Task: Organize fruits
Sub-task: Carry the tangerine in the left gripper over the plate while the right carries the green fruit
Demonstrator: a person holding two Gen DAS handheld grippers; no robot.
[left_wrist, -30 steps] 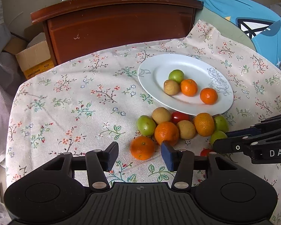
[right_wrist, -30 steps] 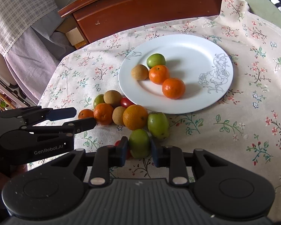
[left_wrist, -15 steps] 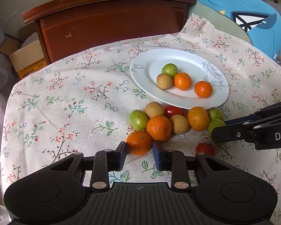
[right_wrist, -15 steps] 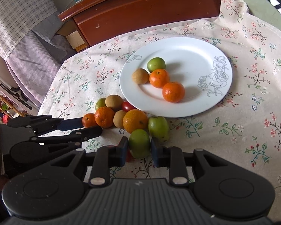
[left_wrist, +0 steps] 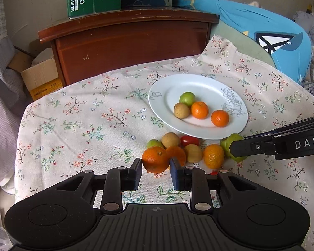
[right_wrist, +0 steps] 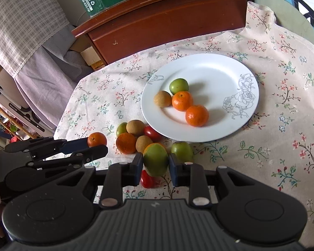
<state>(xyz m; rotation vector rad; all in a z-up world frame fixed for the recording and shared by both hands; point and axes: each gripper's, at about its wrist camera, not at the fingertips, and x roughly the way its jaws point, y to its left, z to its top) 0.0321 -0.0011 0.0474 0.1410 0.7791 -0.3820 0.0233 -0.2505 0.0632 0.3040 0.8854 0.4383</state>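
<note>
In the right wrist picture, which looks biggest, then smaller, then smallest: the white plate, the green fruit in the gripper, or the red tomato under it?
1. White plate
2. Green fruit held by the right gripper, enlarged by nearness to the camera
3. Red tomato, partly hidden

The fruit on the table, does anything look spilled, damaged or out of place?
Nothing looks spilled or damaged. One red tomato lies apart from the pile, under the right gripper, which grips a green fruit.
</note>
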